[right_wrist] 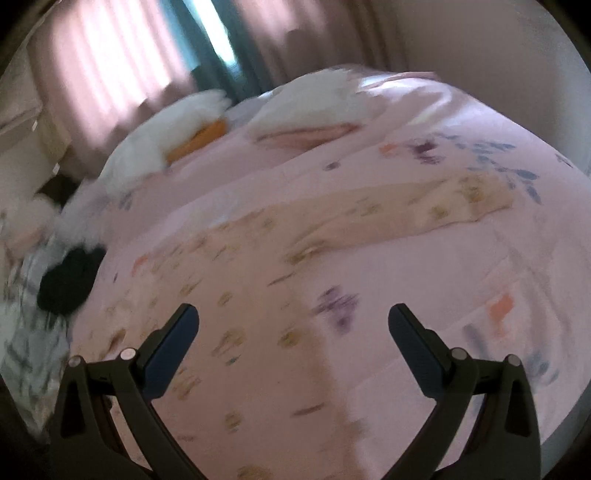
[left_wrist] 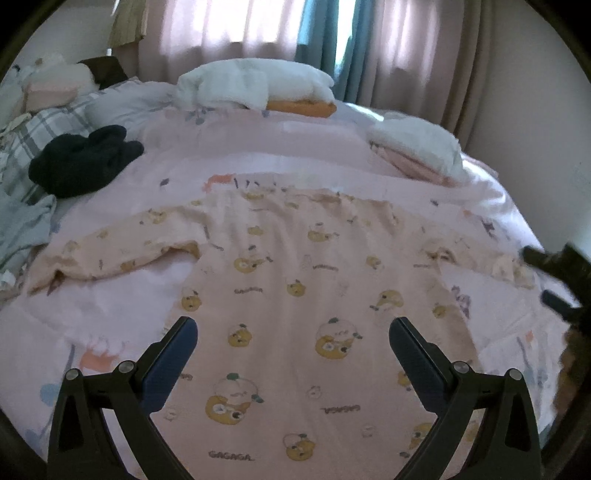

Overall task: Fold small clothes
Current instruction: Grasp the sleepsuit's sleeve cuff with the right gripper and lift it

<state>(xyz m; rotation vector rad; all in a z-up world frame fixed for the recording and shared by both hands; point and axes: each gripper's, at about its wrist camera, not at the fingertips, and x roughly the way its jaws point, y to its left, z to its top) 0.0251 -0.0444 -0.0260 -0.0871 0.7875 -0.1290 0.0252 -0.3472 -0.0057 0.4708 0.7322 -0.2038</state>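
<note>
where the left wrist view looks down the bed [left_wrist: 122,317], we see our left gripper [left_wrist: 293,338] spread wide and empty, hanging over the hem of a pink shirt [left_wrist: 295,280] printed with yellow cartoon figures. the shirt lies flat, back side up, both sleeves out to the sides. a dark garment [left_wrist: 83,162] sits bunched near the left edge, and two folded stacks [left_wrist: 258,86] rest near the curtains [left_wrist: 229,26]. the right gripper [left_wrist: 561,280] shows at the far right edge.

in the right wrist view, blurred, our right gripper [right_wrist: 293,323] is also released, holding nothing, above the shirt [right_wrist: 229,266]; one sleeve [right_wrist: 417,214] stretches to the right.
</note>
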